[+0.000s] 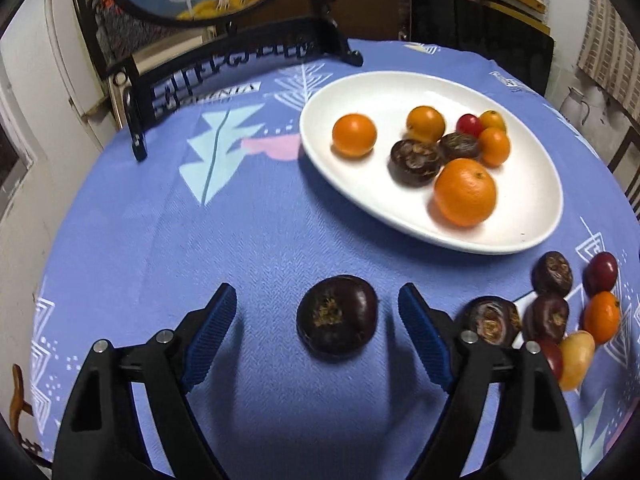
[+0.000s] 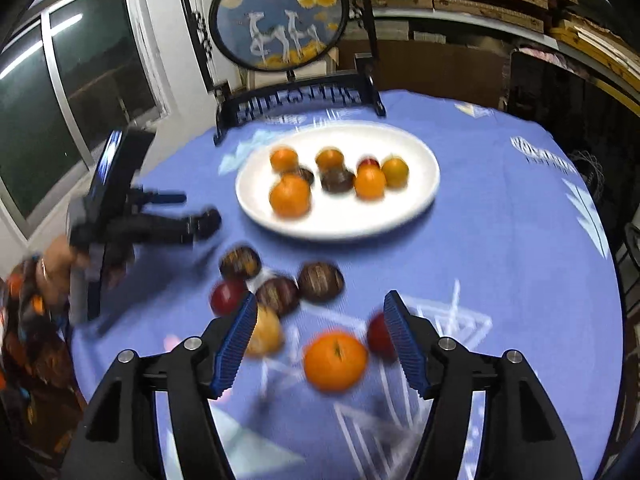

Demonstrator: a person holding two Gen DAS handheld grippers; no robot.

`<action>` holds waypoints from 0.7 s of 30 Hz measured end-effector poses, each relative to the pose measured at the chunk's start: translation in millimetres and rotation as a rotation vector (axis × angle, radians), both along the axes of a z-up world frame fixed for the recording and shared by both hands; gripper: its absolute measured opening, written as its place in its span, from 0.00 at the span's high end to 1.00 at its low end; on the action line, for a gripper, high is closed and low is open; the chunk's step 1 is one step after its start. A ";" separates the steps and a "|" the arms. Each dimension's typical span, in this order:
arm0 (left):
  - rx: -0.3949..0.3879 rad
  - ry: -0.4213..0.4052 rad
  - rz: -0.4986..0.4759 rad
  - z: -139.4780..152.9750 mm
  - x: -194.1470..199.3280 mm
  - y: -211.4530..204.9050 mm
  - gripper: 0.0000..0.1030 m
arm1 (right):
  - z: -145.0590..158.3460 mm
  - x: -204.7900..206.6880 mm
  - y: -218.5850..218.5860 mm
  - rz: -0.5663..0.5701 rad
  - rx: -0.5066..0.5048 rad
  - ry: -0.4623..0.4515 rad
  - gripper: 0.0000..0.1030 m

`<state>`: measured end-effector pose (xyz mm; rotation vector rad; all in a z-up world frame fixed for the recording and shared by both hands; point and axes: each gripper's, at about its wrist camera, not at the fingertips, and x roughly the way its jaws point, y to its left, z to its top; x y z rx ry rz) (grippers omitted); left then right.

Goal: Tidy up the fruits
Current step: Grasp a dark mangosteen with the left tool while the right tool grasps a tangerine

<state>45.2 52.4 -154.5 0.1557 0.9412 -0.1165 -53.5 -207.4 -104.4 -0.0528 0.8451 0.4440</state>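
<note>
Fruits lie in two groups on the blue-clothed surface [image 1: 248,220]. On the white plate [image 1: 360,184], set toward the far edge, sit several oranges, two dark brown fruits and a small red one. A loose cluster [image 2: 280,288] lies on the cloth nearer the near edge: dark brown fruits, red ones, a yellowish one and an orange [image 2: 335,361].

One dark fruit [image 1: 337,317] rests alone on the cloth between the fingers of the left claw [image 1: 318,314], which stands wide open with clear gaps on both sides, touching nothing.

The right claw [image 2: 320,320] is open too; the orange lies on the cloth between its fingers (the view is blurred), apart from both pads. A red fruit [image 2: 378,338] shows just beside its right finger, the yellowish one [image 2: 266,332] behind its left.

A round framed picture [image 2: 280,16] stands at the far edge.
</note>
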 end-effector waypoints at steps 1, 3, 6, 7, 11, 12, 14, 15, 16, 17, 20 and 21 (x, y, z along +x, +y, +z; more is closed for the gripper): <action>-0.001 0.006 0.002 -3.1 1.7 0.3 0.22 | -5.7 -3.4 -1.7 0.002 -0.011 0.012 0.35; 0.010 0.017 0.003 -10.9 3.8 -0.9 0.22 | -20.0 -8.7 -2.1 0.014 -0.042 0.040 0.35; 0.007 0.008 -0.040 -15.3 -1.4 -6.3 0.55 | -34.4 -12.1 1.9 0.034 -0.076 0.055 0.35; 0.006 0.014 -0.049 -14.5 -2.6 -8.2 0.61 | -35.7 -11.5 4.1 0.037 -0.085 0.056 0.35; 0.016 0.012 -0.086 -7.3 -14.9 -17.9 0.61 | -45.3 -3.3 9.8 0.030 -0.086 0.095 0.36; 0.011 0.006 -0.094 -4.8 -18.1 -18.6 0.61 | -46.5 -2.1 11.4 0.031 -0.086 0.096 0.36; -0.013 0.004 -0.110 0.9 -25.5 -20.2 0.61 | -50.5 1.6 15.4 0.033 -0.090 0.106 0.37; -0.019 0.004 -0.114 2.6 -28.3 -20.7 0.61 | -51.7 2.5 16.3 0.029 -0.092 0.107 0.41; -0.024 0.002 -0.120 4.5 -31.0 -21.7 0.61 | -52.2 3.2 17.7 0.021 -0.101 0.092 0.46; -0.028 0.000 -0.127 6.0 -33.9 -22.8 0.61 | -52.0 3.5 18.3 0.022 -0.113 0.079 0.56; -0.034 -0.004 -0.141 10.1 -42.5 -25.1 0.61 | -50.0 0.0 18.7 0.031 -0.125 0.051 0.57; -0.035 -0.006 -0.146 11.1 -45.5 -25.8 0.61 | -48.1 -3.7 19.2 0.035 -0.135 0.034 0.57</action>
